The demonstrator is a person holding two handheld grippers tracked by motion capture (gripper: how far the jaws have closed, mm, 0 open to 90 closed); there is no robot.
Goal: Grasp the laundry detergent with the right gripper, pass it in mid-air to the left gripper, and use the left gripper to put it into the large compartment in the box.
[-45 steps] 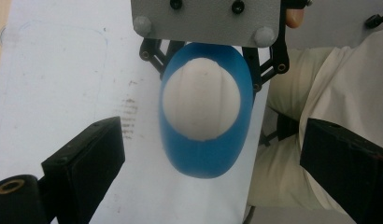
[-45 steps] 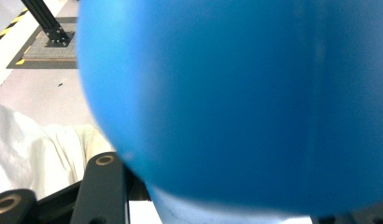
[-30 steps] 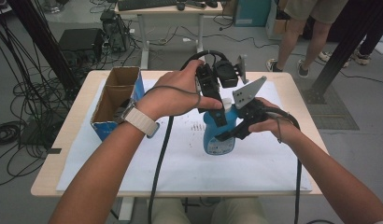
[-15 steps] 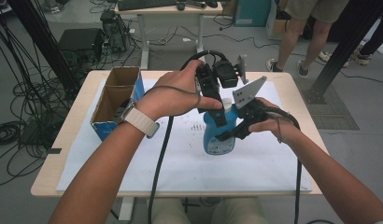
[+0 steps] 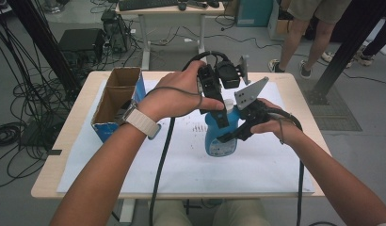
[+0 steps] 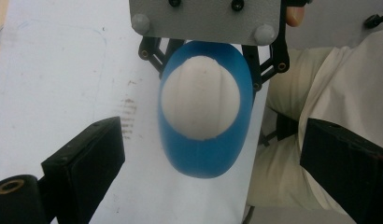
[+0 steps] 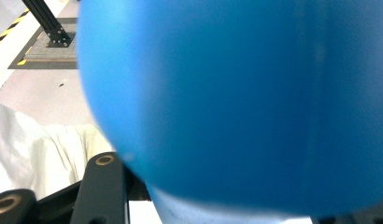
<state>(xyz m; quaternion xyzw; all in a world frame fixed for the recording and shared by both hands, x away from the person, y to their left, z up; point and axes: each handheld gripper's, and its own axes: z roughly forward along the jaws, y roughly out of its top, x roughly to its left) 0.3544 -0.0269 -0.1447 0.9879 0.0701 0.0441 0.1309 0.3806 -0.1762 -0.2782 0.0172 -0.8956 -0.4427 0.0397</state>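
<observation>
Bottle: a blue plastic bottle (image 5: 221, 136) with a white rounded cap (image 6: 200, 101), standing upright on the white paper sheet (image 5: 181, 160) near the middle of the table (image 5: 78, 123).
Bottle look: smooth, glossy blue body, oval when seen from above; the cap is dome-shaped with faint ridges running across it; the base sits flat on the paper.
Right gripper: the right gripper (image 5: 231, 135) comes in from the right and is clamped on the bottle's body, its jaws pressed against the blue sides; in the right gripper view the blue wall (image 7: 236, 102) sits right against the camera, blurred.
Left gripper: the left gripper (image 5: 218, 109) hangs over the bottle pointing down, its jaws spread wide on either side of the cap and clear of it.
Grey plate: the right gripper's three-cornered plate (image 5: 250, 93) stands just right of the cap.
Cardboard box: an open box (image 5: 116, 101) with blue sides stands at the table's left edge, well apart from the bottle.
Paper marks: dark scuffs (image 5: 198, 127) lie just left of the bottle.
</observation>
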